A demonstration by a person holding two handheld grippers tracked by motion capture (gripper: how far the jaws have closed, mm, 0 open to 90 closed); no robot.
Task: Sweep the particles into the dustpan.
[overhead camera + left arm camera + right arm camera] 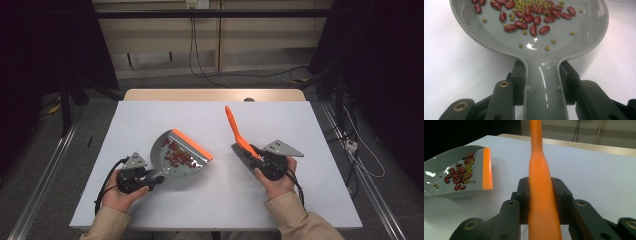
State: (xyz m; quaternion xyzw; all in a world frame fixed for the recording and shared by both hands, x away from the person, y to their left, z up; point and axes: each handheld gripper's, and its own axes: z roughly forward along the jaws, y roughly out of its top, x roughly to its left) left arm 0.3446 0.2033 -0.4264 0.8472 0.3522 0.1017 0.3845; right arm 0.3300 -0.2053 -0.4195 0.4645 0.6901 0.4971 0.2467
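Left tongs [156,181], near bench edge, clamped on the grey dustpan [181,155] handle, pads on both sides of the neck. Right tongs [254,151] closed tight on the orange brush [236,131] handle low down, just above the bristle head.

Dustpan sits left of centre on the white bench [280,200]; handle toward the person, orange lip [193,144] pointing away and right, long axis diagonal. Looks like light, stiff, glossy plastic, so probably slippery; the neck is the right grip. Loose red kidney beans [529,18] and small green beans [524,5] are piled toward the lip; they will roll if the pan tips, so keep it level.

Brush right of centre, well apart from the pan, handle tip pointing away and slightly left. Likely light, rigid handle, soft bristles.
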